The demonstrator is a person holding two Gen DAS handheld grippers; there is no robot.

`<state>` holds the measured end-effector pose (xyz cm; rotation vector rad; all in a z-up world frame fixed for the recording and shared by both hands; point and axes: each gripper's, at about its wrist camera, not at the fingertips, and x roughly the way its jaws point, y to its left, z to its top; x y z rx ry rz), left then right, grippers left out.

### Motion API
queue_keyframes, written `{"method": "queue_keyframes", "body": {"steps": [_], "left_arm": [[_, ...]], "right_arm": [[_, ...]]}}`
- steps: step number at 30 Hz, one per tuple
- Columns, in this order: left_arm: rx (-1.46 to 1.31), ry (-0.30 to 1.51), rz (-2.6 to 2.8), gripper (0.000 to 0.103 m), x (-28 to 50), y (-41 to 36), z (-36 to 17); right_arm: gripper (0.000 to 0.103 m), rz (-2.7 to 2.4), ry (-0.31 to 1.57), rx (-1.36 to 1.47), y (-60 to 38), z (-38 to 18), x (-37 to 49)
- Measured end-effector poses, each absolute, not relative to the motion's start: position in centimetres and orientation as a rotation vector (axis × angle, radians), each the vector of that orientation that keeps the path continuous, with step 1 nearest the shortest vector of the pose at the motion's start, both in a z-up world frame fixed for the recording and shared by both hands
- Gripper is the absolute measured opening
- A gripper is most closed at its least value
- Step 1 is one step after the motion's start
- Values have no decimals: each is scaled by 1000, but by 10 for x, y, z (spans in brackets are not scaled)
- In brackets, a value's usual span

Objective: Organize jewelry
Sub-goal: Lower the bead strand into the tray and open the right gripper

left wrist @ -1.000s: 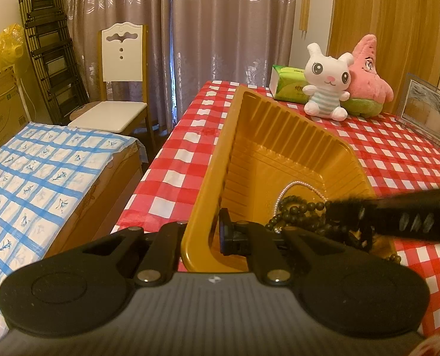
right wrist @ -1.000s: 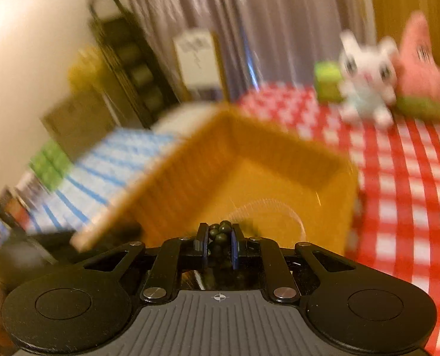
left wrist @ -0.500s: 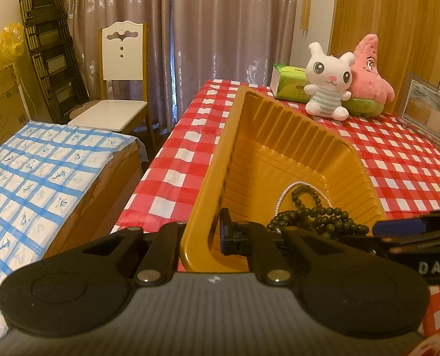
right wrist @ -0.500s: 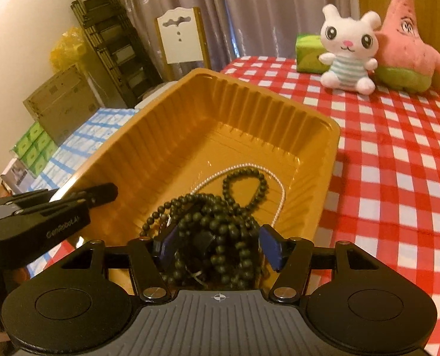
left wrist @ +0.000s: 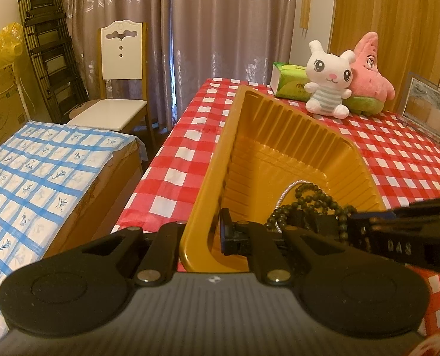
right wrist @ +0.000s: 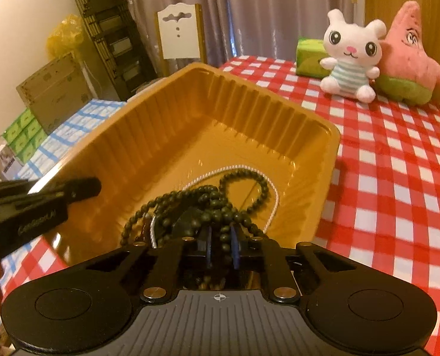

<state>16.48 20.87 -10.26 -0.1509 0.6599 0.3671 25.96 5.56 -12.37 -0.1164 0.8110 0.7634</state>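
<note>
Left view: my left gripper [left wrist: 200, 231] stays clamped on the gold tray [left wrist: 282, 136] rim, steadying it on the checked surface [left wrist: 398, 154].

Right view: my right gripper [right wrist: 220, 247], wide apart half a second ago, has closed its jaws on the dark bead strand [right wrist: 220, 204] in the tray's near end, beside the white pearl string [right wrist: 234, 167], probably to rearrange it.

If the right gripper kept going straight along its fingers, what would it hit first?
The right gripper, shut on the dark bead strand, would likely push into more bead loops and the white cord, then the gold tray floor or far wall; depth is unclear.
</note>
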Motion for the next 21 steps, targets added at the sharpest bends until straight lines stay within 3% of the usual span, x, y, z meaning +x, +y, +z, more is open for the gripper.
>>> {"method": "queue_keyframes", "body": {"steps": [4, 9, 16, 21], "left_arm": [[-153, 662, 366, 8, 165, 210, -104], [-159, 675, 368, 9, 165, 214, -108], [-194, 709, 356, 11, 167, 225, -120], [-235, 764, 336, 16, 165, 234, -133]], "right_arm": [[18, 755, 810, -66, 51, -117, 264], [51, 742, 797, -34, 36, -107, 254], [57, 684, 777, -11, 17, -100, 235], [68, 624, 758, 13, 5, -97, 226]]}}
